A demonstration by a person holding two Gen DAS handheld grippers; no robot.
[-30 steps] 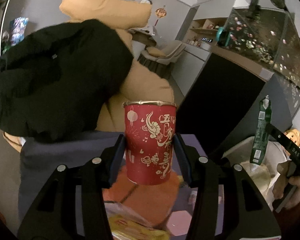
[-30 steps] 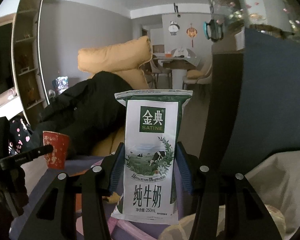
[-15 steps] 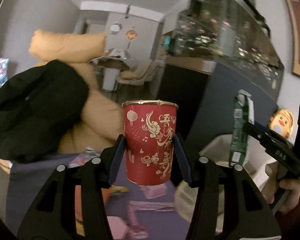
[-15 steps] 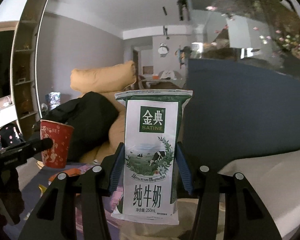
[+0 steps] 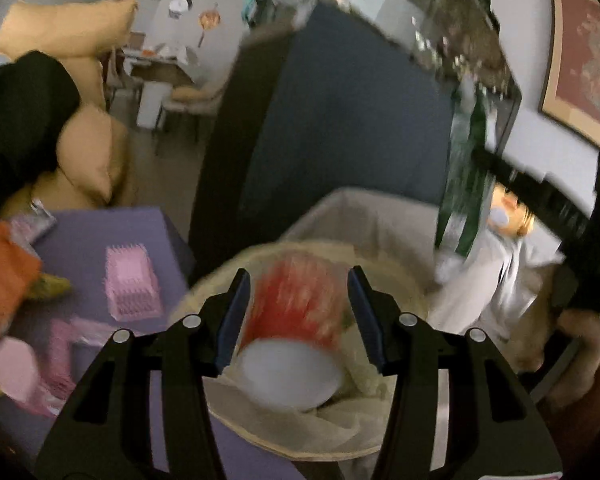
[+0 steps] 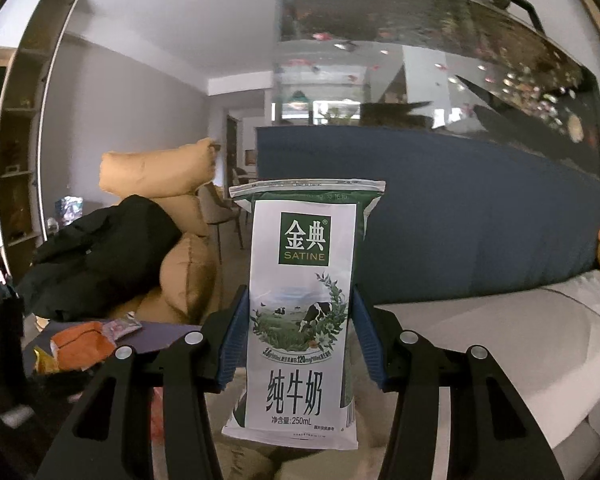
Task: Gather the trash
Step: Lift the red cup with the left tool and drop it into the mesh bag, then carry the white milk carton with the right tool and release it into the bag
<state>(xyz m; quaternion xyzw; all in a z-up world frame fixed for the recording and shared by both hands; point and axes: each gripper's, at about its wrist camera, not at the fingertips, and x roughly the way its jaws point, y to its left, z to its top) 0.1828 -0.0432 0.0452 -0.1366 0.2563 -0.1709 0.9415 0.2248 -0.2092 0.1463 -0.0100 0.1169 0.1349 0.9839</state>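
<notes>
Clutter sits on the far left of the left wrist view: an orange wrapper [image 5: 4,280] and some pink plastic bits [image 5: 130,282] lying on the purple table [image 5: 96,232], with a tan cushion pile [image 5: 88,160] and something black [image 5: 16,128] behind them. Moving toward the middle, the left gripper [image 5: 298,316] hangs over a round bin with a pale liner [image 5: 380,412]. The red paper cup [image 5: 296,320] is between its fingers, tipped over so its white bottom faces the camera. It's super blurry, and there's a visible gap on both sides, so the pads aren't pressing on it; the jaws look spread wider than the cup. It sits right above the bin opening, but honestly can't tell if it's touching the liner. Further right in that same view you can see the green side of the milk carton [image 5: 466,184] in the other gripper, and a doll with yellow hair [image 5: 508,212] on the pale sofa [image 5: 380,216].

Over in the right wrist view, the right gripper [image 6: 298,340] is clamped on the milk carton [image 6: 300,312], upright, label facing the camera, both blue pads [image 6: 234,340] pressed flat against its sides. Behind it there's a dark blue panel [image 6: 440,216] with a fish tank [image 6: 420,40] on top.
</notes>
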